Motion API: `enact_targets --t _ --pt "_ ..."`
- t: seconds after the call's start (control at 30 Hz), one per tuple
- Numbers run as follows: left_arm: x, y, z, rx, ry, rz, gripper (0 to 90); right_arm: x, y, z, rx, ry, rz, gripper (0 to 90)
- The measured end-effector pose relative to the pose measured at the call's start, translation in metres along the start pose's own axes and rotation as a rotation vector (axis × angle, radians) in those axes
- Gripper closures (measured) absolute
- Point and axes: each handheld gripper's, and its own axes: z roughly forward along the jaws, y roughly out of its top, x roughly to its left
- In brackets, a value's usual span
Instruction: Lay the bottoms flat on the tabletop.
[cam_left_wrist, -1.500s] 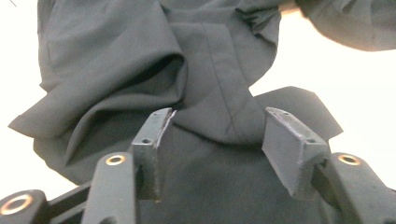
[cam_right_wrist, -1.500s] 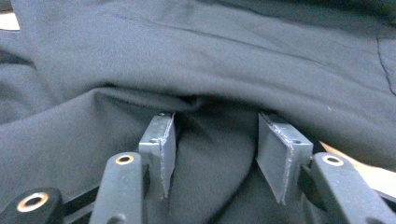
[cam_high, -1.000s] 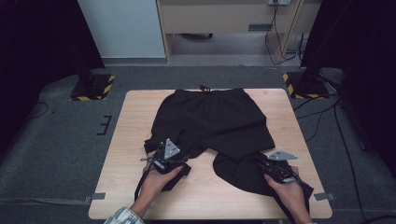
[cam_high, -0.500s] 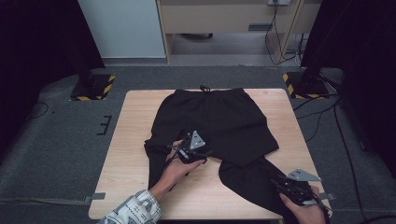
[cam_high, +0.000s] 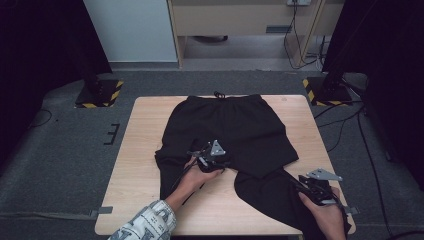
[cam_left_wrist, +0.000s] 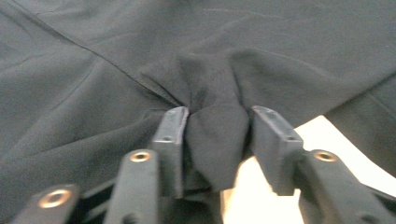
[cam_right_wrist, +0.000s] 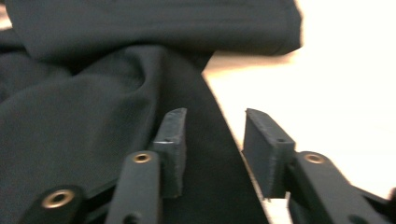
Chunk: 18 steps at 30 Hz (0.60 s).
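Black trousers (cam_high: 227, 132) spread on table (cam_high: 145, 150).
Left hand-held gripper (cam_left_wrist: 215, 122) has just been closing, pinching crotch fabric; right hand-held gripper (cam_right_wrist: 212, 122) spread over leg edge near table's front-right corner.

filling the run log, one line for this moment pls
item: black trousers | left claw: closing on crotch fold | right claw: open over leg edge

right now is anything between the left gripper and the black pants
No. The left gripper is already at the black pants, a bunched fold at the crotch between its jaws, which have just been closing. Nothing visible lies between.
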Motion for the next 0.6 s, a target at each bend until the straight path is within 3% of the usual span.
enact_targets --t 0.17,0.27,0.37,0.47,0.6 --pt "-0.003 0.005 0.000 0.033 0.006 -0.006 74.1 0.007 -0.003 0.005 0.008 0.004 -0.003 51.5" --pt "-0.003 0.008 0.001 0.040 0.015 0.002 81.9 0.009 -0.004 0.004 0.006 -0.004 -0.040 63.0" --pt "0.000 0.012 -0.001 0.013 0.025 -0.010 83.9 0.010 -0.003 0.003 0.013 0.026 -0.070 76.7" --pt "0.003 0.016 -0.012 -0.050 0.056 -0.030 84.2 0.010 -0.003 0.002 0.021 0.032 -0.084 88.2" --pt "0.013 0.016 -0.026 -0.114 0.102 -0.077 84.2 0.008 -0.004 -0.003 0.044 0.018 -0.082 89.6"
